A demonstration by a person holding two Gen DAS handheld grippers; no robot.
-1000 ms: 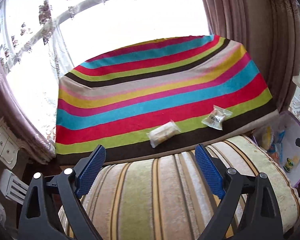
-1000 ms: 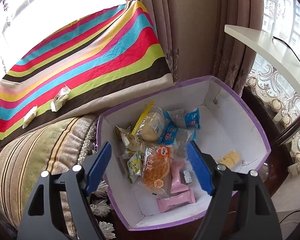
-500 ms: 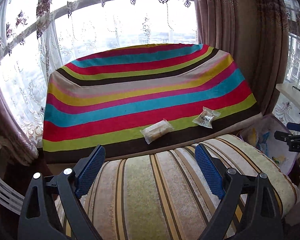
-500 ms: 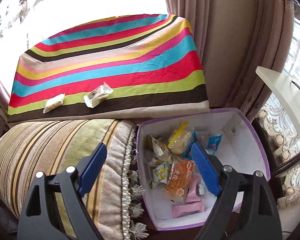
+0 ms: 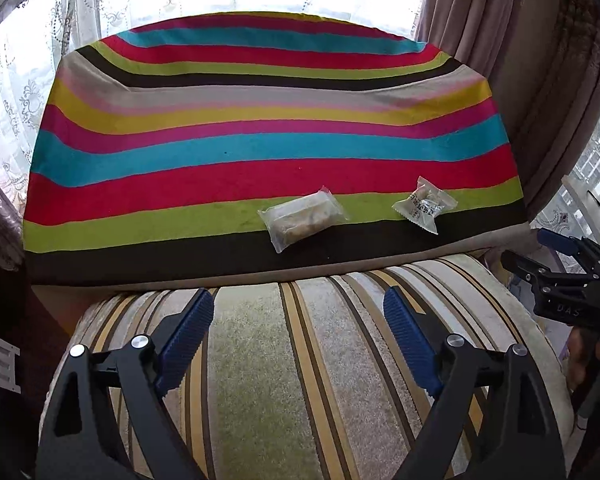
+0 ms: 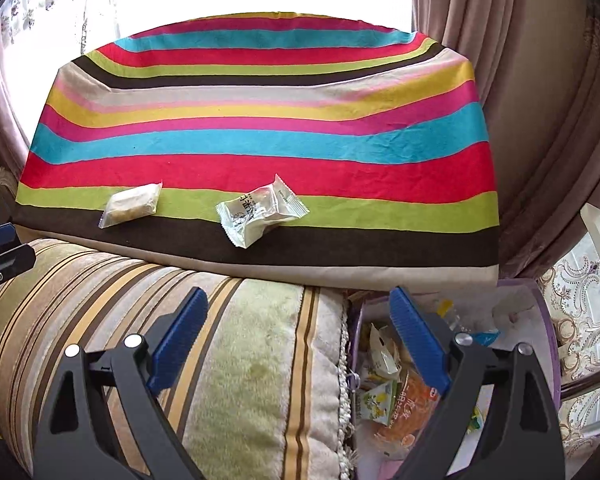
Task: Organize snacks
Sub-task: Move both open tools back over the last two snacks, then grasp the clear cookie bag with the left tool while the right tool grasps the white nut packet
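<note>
Since a second ago our right gripper has swung off the box toward the striped cloth, and our left gripper has closed in on the same cloth. Both hang over the cushion, jaws wide apart and holding nothing.

Two snacks lie on the cloth near its front edge: a clear pack and a crinkled packet, near each other but apart. The rest sit in the box, low at our right.

We judge the risks to be these. Both wrappers are slick and puffy, so a pinch on a loose end may slip. Pads pressed too low could catch the cloth and drag it. With both grippers aimed at one small patch, they may bump.
</note>
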